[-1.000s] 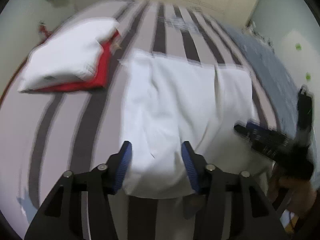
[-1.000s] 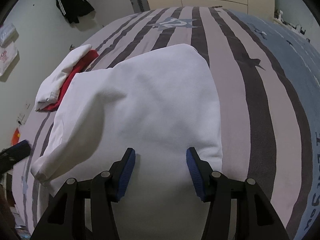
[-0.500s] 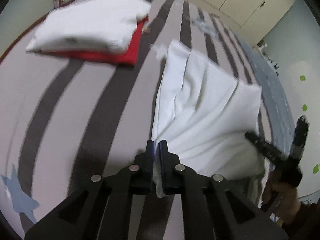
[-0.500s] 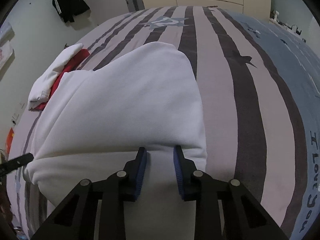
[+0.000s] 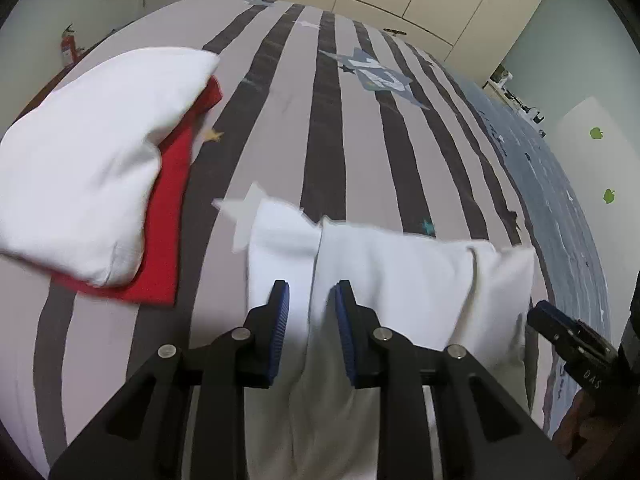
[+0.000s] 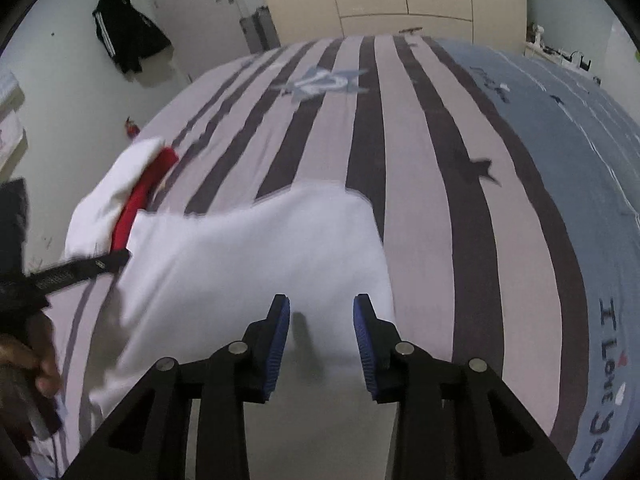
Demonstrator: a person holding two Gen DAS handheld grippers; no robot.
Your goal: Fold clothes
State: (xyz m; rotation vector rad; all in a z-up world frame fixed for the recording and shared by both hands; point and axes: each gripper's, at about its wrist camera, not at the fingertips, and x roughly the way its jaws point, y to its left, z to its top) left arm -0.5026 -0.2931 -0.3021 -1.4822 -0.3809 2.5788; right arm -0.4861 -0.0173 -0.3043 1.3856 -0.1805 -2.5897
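White garment: folded, flat on striped bed, near edge.
L gripper: fingers just opened, spread over garment's left part, no pinch.
R gripper: fingers parted above cloth, not gripping.
White-on-red stack: well apart, left.

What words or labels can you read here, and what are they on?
"I Love You": on the striped bedspread's blue edge.
"DAS": on the right gripper, whose jaws have just opened further, white garment unpinched between them.
Other bedspread lettering: too blurred to read.
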